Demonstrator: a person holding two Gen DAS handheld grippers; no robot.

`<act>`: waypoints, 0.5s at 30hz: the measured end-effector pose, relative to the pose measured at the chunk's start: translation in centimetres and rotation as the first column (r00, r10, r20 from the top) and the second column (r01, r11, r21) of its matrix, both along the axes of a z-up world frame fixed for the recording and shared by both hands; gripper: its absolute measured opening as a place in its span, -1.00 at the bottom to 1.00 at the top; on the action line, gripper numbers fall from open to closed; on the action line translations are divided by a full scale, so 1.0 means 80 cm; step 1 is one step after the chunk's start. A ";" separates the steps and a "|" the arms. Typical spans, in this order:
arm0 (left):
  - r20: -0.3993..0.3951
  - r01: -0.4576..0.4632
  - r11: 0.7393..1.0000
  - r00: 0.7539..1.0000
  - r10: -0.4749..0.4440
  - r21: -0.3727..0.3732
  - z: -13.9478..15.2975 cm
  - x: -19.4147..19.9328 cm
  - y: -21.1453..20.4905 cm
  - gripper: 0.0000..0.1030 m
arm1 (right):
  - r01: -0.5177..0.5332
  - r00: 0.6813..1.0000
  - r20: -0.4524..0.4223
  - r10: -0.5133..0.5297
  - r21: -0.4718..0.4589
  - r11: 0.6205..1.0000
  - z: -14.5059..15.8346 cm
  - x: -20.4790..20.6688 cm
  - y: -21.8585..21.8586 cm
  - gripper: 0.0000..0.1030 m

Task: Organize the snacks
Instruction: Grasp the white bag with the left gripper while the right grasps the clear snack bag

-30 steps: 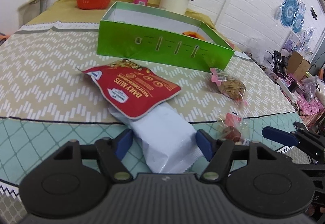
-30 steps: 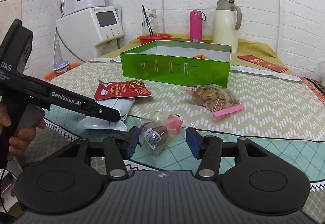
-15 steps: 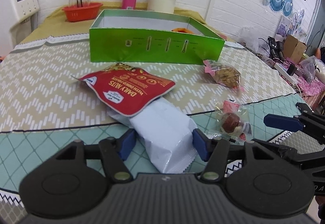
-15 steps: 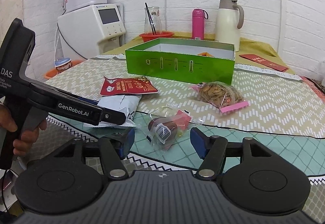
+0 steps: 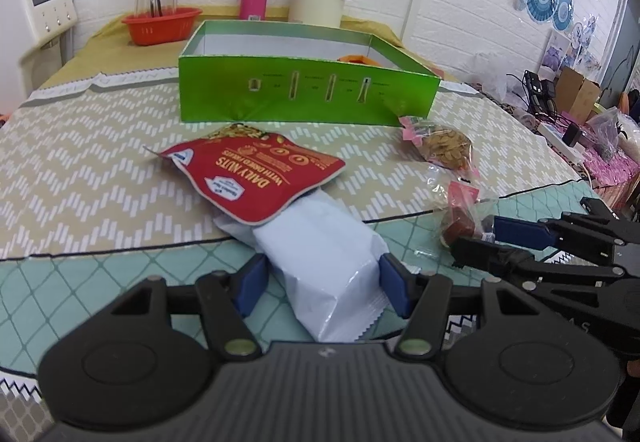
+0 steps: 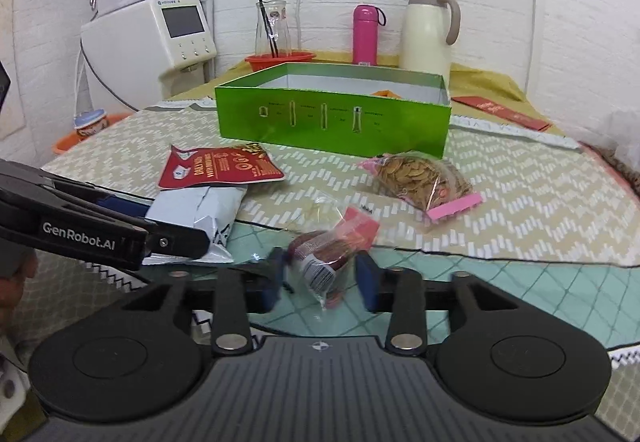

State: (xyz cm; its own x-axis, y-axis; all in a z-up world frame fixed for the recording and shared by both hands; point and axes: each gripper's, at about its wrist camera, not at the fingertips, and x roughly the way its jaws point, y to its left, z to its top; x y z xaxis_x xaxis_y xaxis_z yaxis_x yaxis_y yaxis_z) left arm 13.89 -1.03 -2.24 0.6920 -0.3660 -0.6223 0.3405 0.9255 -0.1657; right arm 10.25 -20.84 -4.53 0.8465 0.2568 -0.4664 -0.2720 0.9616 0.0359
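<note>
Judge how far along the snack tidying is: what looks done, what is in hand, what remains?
Done: only something orange shows inside the green box. In hand: the left gripper clamps the white packet; the right gripper is closing around the small clear packet. Left: the red nuts pouch and the seed bag lie on the table.

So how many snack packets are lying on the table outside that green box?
4: a red nuts pouch, a white packet under it, a clear seed bag beside the box, and a small clear packet nearest. More may hide inside the box.
</note>
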 end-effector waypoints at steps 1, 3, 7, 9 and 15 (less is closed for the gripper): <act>-0.001 0.000 1.000 1.000 0.000 -0.002 0.000 -0.001 0.001 0.18 | -0.004 1.000 -0.007 0.004 0.009 1.000 0.000 -0.001 -0.002 0.17; -0.003 -0.001 1.000 1.000 0.001 -0.004 0.000 -0.002 0.002 0.18 | -0.012 1.000 -0.007 0.011 -0.016 1.000 0.001 -0.006 -0.001 0.12; -0.012 -0.008 1.000 1.000 0.007 -0.019 0.001 -0.006 0.006 0.17 | -0.024 1.000 -0.009 0.024 -0.037 0.999 0.003 -0.017 0.000 0.10; -0.025 -0.033 0.999 0.999 0.032 -0.040 0.002 -0.011 0.011 0.33 | -0.029 1.000 -0.010 0.029 -0.041 0.999 0.003 -0.020 0.000 0.13; -0.046 -0.119 0.989 0.992 0.115 -0.085 0.008 0.004 0.008 0.70 | -0.005 1.000 0.008 0.005 -0.004 1.000 0.004 -0.021 -0.003 0.37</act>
State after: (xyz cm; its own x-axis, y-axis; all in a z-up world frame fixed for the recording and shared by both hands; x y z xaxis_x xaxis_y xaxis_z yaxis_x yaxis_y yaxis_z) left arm 14.25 -0.43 -1.60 0.7077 -0.3378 -0.6205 0.2217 0.9401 -0.2590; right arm 8.55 -21.10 -4.19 0.8491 0.2593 -0.4603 -0.2772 0.9604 0.0298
